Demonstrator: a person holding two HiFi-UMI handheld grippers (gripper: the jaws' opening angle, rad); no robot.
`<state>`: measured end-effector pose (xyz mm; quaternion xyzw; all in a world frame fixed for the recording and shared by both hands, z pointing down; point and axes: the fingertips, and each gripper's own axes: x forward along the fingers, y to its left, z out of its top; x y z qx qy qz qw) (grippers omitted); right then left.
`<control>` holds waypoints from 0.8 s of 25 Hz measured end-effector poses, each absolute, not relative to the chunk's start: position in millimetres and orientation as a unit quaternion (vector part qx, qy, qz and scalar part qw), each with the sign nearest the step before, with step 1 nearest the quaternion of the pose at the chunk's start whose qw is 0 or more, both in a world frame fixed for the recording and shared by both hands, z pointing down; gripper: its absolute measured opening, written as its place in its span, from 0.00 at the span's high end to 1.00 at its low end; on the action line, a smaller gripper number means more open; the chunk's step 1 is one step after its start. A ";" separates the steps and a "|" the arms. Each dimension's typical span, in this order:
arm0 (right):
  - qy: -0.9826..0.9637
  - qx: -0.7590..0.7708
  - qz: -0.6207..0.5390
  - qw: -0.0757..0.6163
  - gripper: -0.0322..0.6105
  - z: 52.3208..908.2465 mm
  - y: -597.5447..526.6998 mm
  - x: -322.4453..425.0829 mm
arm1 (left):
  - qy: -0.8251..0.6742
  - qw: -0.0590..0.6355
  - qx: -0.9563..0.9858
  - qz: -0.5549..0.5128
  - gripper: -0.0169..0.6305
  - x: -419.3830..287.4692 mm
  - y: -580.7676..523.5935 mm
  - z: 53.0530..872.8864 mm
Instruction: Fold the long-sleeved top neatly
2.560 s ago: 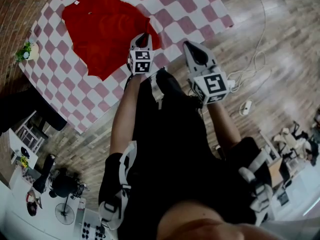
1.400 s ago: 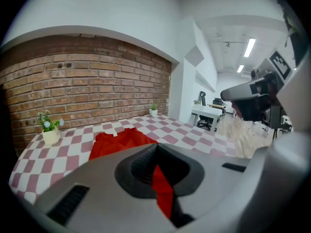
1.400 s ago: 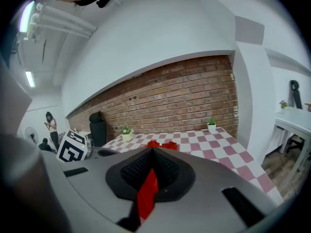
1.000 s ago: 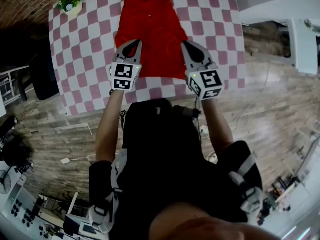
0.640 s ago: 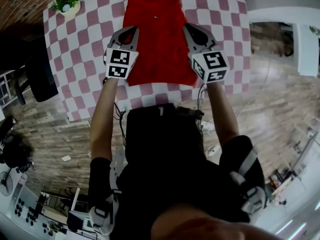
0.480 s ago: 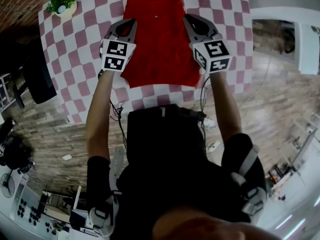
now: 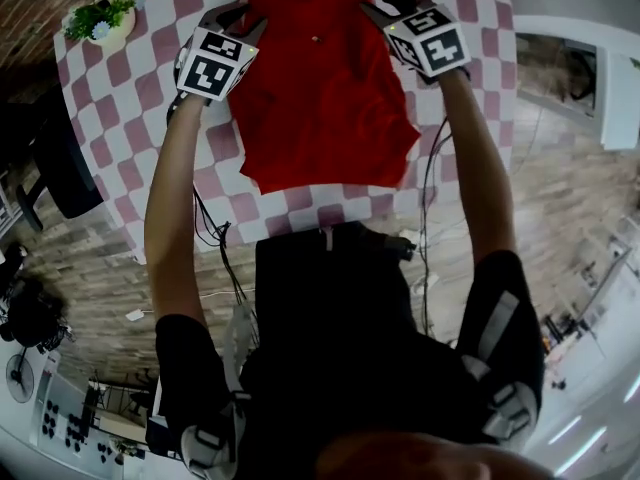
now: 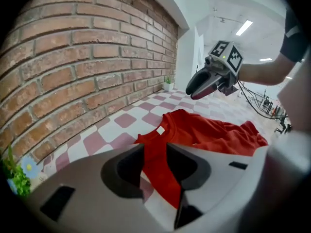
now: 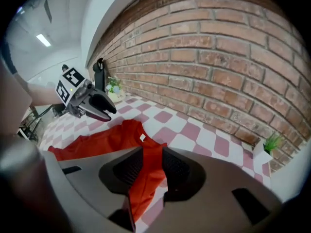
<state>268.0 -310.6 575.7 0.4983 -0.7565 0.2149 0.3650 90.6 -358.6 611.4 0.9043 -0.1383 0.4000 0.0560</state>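
Note:
A red long-sleeved top (image 7: 320, 88) lies flat on the checked table (image 7: 150, 98), collar toward the brick wall, with no sleeve sticking out at the sides. My left gripper (image 7: 243, 16) hangs over its left shoulder and my right gripper (image 7: 385, 0) over its right shoulder. Both pairs of jaws have just been opening and stand open. In the left gripper view the red top (image 8: 209, 135) shows through the gap of the left gripper (image 8: 154, 161), with no pad pressing on it. The right gripper view shows the red top (image 9: 107, 135) the same way beyond the right gripper (image 9: 151, 171).
A small potted plant (image 7: 100, 23) stands on the table's far left corner. A brick wall (image 8: 73, 57) runs along the far edge. A dark chair (image 7: 55, 158) stands left of the table. Cables lie on the wooden floor (image 7: 560, 198) to the right.
Both grippers have travelled from the near hem of the top, along its two sides, to the shoulders at the far end. They have also come down closer to the cloth.

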 end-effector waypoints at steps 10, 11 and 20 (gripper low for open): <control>-0.738 0.427 0.278 0.442 0.75 649.6 -346.7 293.6 | -0.081 0.073 0.876 0.469 0.73 111.6 -404.1 662.5; -0.734 0.421 0.285 0.450 0.75 657.3 -347.6 298.2 | -0.075 0.078 0.874 0.473 0.73 113.5 -406.7 665.5; -0.724 0.361 0.352 0.472 0.75 677.8 -341.3 301.1 | -0.036 0.065 0.859 0.506 0.85 109.1 -410.5 688.0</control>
